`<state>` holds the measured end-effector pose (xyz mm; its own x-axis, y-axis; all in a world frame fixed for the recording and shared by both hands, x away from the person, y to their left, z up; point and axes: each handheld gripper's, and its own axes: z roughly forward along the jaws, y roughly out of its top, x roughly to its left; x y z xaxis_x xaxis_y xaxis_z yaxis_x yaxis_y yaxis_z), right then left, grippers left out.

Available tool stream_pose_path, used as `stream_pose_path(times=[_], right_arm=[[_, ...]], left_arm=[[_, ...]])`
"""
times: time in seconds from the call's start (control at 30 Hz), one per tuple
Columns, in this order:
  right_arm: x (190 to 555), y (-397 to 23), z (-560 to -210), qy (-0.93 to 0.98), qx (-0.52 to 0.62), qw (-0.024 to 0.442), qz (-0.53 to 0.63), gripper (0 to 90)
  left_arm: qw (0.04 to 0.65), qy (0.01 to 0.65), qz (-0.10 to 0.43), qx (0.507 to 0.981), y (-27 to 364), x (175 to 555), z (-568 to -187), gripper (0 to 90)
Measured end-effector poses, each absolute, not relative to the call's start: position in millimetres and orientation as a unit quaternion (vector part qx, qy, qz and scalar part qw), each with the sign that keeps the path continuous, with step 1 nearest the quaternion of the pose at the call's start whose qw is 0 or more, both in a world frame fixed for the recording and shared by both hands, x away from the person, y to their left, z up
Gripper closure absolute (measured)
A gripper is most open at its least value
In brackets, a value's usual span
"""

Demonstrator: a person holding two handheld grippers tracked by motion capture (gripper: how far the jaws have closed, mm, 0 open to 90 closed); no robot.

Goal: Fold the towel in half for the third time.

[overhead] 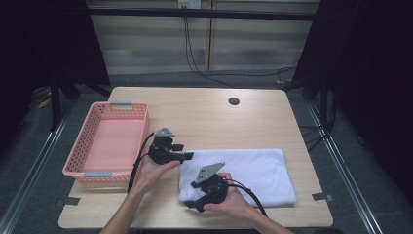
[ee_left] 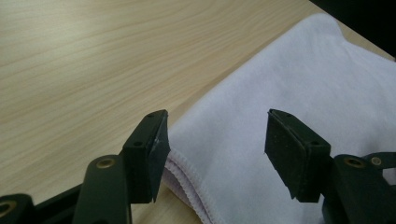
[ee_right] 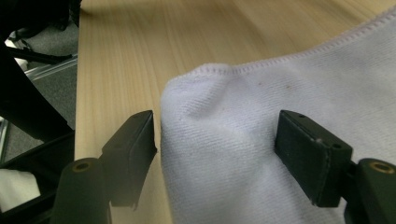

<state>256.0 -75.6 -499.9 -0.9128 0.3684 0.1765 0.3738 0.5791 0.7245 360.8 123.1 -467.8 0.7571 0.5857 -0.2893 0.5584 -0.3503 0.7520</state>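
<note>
My table (overhead: pixel 209 117) is the biggest thing here, a pale wood-grain top with rounded corners and a small dark round hole (overhead: pixel 234 101) near its far edge, and nothing stands between my tongs and the cloth. On its left side sits the pink basket (overhead: pixel 83 146), plastic lattice walls, smooth floor, grey handles at both short ends; its near left corner hangs over the table's edge. Right of it, toward the near edge, lies the white towel (overhead: pixel 258 170), folded into a long rectangle, soft and finely ribbed, with a stitched hem and layered edges that show in the left gripper view. My left gripper (overhead: pixel 187 156) hovers at the towel's far left corner, jaws standing apart with the folded edge just under them (ee_left: pixel 215 154) and no pad pressing on it. My right gripper (overhead: pixel 191 204) is low at the near left corner, jaws spread wide around a small raised bump of cloth (ee_right: pixel 219 140), not pinching it. Both hard black pads look flat and square-edged. Small grey tape pieces (overhead: pixel 322 197) mark the near corners. Beyond the table the room falls dark and I cannot make much out there.
</note>
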Motion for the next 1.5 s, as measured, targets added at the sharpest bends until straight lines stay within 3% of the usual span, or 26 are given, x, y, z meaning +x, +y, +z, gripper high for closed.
stream_pose_path(times=[0.3, 0.4, 0.43, 0.6, 0.7, 0.97, 1.23, 1.33, 1.5], right_arm=[[243.0, -72.3, -504.5, -0.896, -0.182, -0.087, -0.395, 45.1], [243.9, -72.8, -504.0, -0.896, -0.182, -0.090, -0.395, 49.7], [246.8, -74.3, -502.8, -0.895, -0.190, -0.096, -0.391, 62.7], [249.6, -75.4, -502.0, -0.894, -0.199, -0.098, -0.389, 69.4], [258.1, -80.2, -501.5, -0.886, -0.226, -0.062, -0.399, 74.3], [262.5, -82.9, -500.4, -0.880, -0.247, -0.032, -0.404, 76.2], [262.4, -83.0, -499.6, -0.881, -0.247, -0.032, -0.403, 76.6], [263.3, -83.4, -499.9, -0.880, -0.247, -0.031, -0.405, 76.8], [265.5, -85.4, -498.0, -0.875, -0.254, -0.019, -0.412, 77.7]], left_arm=[[0.445, 0.369, 0.023, 0.816, 128.7, 363.8, -470.5, 39.5], [0.443, 0.372, 0.020, 0.816, 127.7, 365.4, -472.9, 39.4], [0.439, 0.378, 0.025, 0.815, 127.0, 366.0, -473.8, 39.4], [0.432, 0.391, 0.026, 0.812, 124.8, 372.1, -478.8, 38.1], [0.413, 0.389, 0.017, 0.823, 120.3, 377.7, -492.2, 36.7], [0.409, 0.396, 0.011, 0.822, 117.7, 378.2, -493.8, 35.6], [0.395, 0.394, 0.007, 0.830, 121.3, 380.9, -499.2, 35.0], [0.399, 0.363, -0.007, 0.842, 118.3, 378.5, -500.8, 57.5], [0.406, 0.355, -0.013, 0.842, 116.0, 375.6, -497.6, 80.7]])
